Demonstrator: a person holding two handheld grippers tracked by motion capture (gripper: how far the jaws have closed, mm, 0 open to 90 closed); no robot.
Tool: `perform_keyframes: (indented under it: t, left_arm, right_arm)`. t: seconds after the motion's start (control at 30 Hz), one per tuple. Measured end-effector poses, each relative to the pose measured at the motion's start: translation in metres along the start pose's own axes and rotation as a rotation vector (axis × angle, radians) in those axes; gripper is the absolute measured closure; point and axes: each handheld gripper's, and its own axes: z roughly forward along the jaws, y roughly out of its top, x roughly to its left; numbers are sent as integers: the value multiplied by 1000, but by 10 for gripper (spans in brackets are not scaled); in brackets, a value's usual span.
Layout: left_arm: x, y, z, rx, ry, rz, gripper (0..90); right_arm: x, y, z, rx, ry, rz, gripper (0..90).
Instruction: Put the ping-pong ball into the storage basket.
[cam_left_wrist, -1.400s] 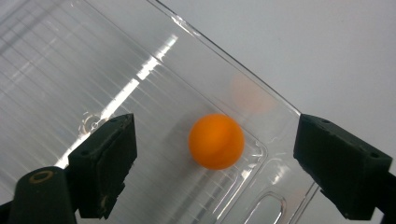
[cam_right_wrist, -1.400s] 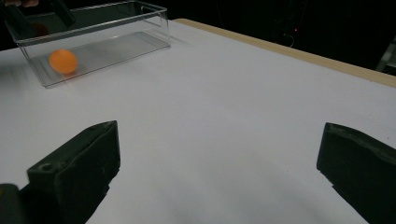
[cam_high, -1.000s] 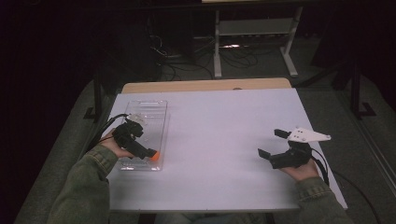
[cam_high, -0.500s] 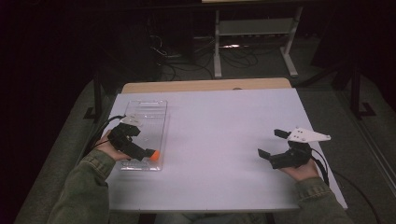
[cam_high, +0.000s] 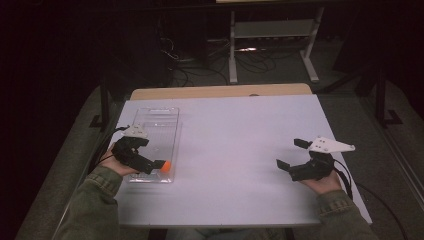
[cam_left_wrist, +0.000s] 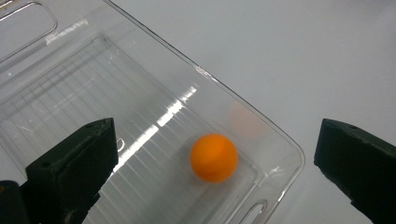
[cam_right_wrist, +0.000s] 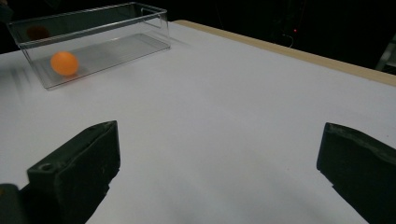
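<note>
An orange ball (cam_left_wrist: 213, 157) lies loose in the near corner of a clear plastic tray (cam_left_wrist: 84, 93). My left gripper (cam_left_wrist: 215, 128) hovers over it, open, with the jaws wide on either side and not touching the ball. From above, the left gripper (cam_high: 149, 154) is over the near end of the tray (cam_high: 159, 125) at the table's left, with the ball (cam_high: 165, 166) just beyond one jaw. My right gripper (cam_high: 291, 153) is open and holds nothing, low over the table at the right. Its own view shows the right gripper (cam_right_wrist: 219, 128) facing the distant tray (cam_right_wrist: 112, 28) and ball (cam_right_wrist: 64, 63).
The white table top (cam_high: 235, 145) stretches between the two hands, with a wooden strip (cam_high: 220, 91) along its far edge. Beyond the table stand a metal frame (cam_high: 272, 35) and cables on a dark floor.
My left gripper has drawn back slightly to the left over the tray. The ball stays in the same corner. The right gripper has not moved.
</note>
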Motion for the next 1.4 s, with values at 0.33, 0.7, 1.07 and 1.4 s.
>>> perform_keyframes:
  t: [0.33,0.7,1.07,1.4]
  left_arm:
    - [-14,-2,-5,-68,8,42,0]
    - [-28,-12,-11,-133,14,68,0]
    - [-30,-34,-13,-212,46,34,0]
    - [-29,-52,-9,-278,57,24,0]
  right_arm:
    - [0,0,0,-1,-6,-5,0]
    - [0,0,0,0,-7,-6,0]
    - [0,0,0,3,-14,-6,0]
    - [0,0,0,1,-13,-5,0]
